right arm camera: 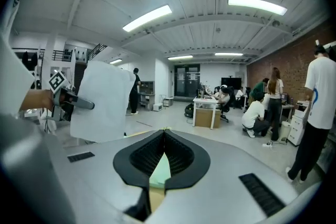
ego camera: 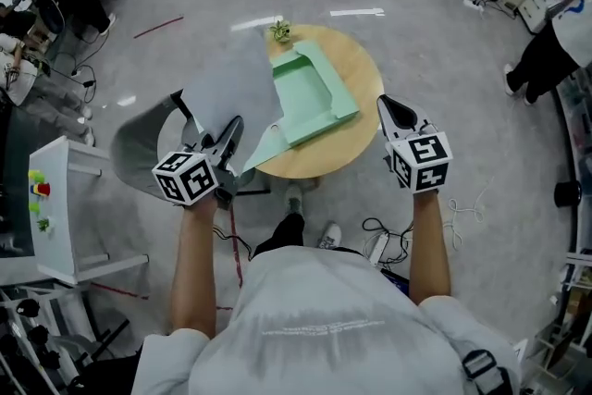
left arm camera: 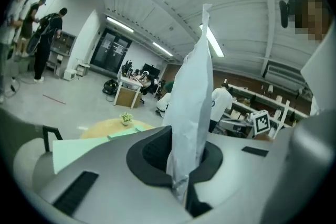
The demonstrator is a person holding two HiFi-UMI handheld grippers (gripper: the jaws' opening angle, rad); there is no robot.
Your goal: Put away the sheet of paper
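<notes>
My left gripper [ego camera: 233,130] is shut on the lower edge of a large pale grey sheet of paper [ego camera: 227,83], which stands up over the left rim of the round wooden table [ego camera: 363,62]. In the left gripper view the sheet [left arm camera: 191,92] rises upright out of the closed jaws [left arm camera: 186,140]. An open green folder [ego camera: 311,97] lies on the table, just right of the sheet. My right gripper [ego camera: 394,110] hovers at the table's right edge, jaws together and nothing in them [right arm camera: 164,134]. From there the sheet [right arm camera: 102,99] shows at the left.
A small potted plant [ego camera: 280,31] stands at the table's far edge. A grey chair [ego camera: 139,143] sits under the sheet, and a white shelf unit [ego camera: 65,199] stands further left. Cables [ego camera: 388,236] lie on the floor by my feet. People sit and stand around the room.
</notes>
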